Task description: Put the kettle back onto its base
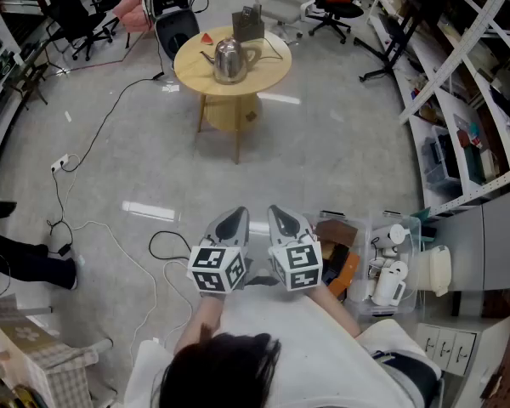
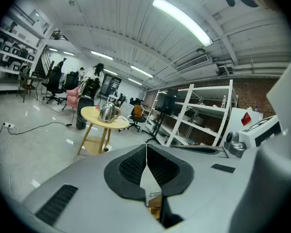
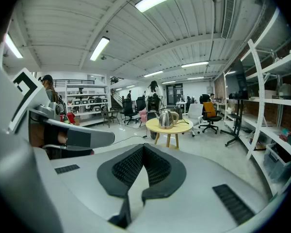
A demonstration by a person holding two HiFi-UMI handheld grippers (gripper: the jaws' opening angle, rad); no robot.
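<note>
Showed the left gripper and right gripper side by side above the floor, each closed fully with nothing between its jaws. Found the kettle standing upright on the round table, well ahead of both, untouched.

kettle: polished metal, mirror-bright.
counter: pale wood on far side of room, smooth matt top, wooden legs.
floor: grey, smooth, glossy, throwing back the ceiling lights.
left gripper: smooth matt grey plastic shell; fingers lined with black, finely ribbed pads.
right gripper: same matt grey plastic; fingers with the same rough black lining.
shelves: white-painted metal, on the right.
box: clear plastic, near right.
cloth: checked woven fabric, near left.
</note>
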